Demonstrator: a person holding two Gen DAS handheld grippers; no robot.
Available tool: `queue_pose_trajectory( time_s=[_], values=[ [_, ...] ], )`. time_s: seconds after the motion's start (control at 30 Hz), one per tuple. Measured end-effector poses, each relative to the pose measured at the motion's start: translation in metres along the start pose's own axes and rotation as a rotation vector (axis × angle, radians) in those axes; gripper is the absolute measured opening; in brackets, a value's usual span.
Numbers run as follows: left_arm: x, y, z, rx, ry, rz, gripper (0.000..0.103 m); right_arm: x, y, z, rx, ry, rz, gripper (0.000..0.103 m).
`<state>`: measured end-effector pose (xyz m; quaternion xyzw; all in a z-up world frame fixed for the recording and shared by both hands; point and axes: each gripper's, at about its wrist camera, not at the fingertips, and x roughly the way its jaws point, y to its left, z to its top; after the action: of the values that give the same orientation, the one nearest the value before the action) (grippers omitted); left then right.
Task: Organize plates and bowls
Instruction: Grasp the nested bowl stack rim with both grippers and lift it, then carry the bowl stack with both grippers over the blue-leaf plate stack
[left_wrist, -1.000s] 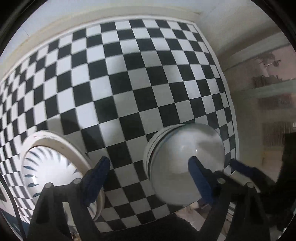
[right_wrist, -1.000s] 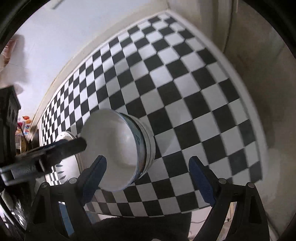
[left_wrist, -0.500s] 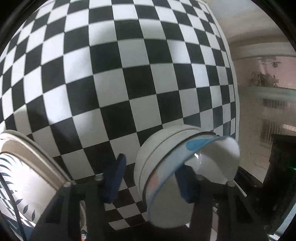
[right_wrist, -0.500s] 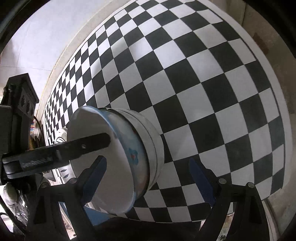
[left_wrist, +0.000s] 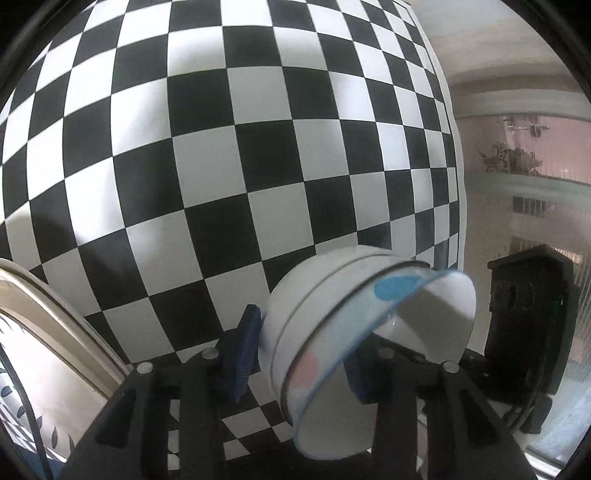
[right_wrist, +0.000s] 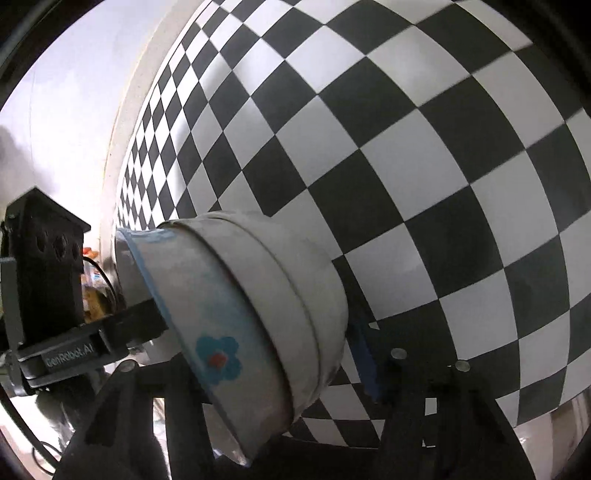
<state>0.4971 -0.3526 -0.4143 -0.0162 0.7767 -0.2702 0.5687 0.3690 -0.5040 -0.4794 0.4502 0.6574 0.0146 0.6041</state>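
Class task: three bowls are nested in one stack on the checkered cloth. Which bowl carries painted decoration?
The top bowl, innermost of the stack: it has a blue rim band and a blue flower with a red centre. The two bowls beneath it are plain white.

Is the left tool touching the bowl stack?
Touching. In the left wrist view the left tool has closed on the bowl stack: one blue pad presses the outer wall, the other sits inside the rim.

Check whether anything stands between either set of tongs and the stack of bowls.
Nothing visible does. The left tongs and right tongs have both just been closing, each straddling the stack of bowls from opposite sides. The right tongs' far pad is hidden behind the stack.
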Motion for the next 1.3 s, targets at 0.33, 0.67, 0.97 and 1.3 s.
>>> queue_pose_trajectory(
  time_s=[0.33, 0.67, 0.97, 1.3],
  values=[
    [-0.006, -0.001, -0.010, 0.019, -0.025, 0.003, 0.038, -0.010, -0.004, -0.002, -0.017, -0.008, 0.032, 0.050],
    [-0.038, 0.006, -0.021, 0.011, -0.071, -0.010, 0.038, -0.015, 0.040, -0.013, -0.072, -0.013, 0.032, 0.050],
    [-0.090, 0.035, -0.043, -0.033, -0.165, -0.006, 0.038, -0.015, 0.104, -0.021, -0.170, -0.002, 0.046, 0.050],
    [-0.134, 0.098, -0.076, -0.132, -0.240, 0.005, 0.038, 0.022, 0.178, -0.039, -0.286, 0.055, 0.051, 0.050]
  ],
)
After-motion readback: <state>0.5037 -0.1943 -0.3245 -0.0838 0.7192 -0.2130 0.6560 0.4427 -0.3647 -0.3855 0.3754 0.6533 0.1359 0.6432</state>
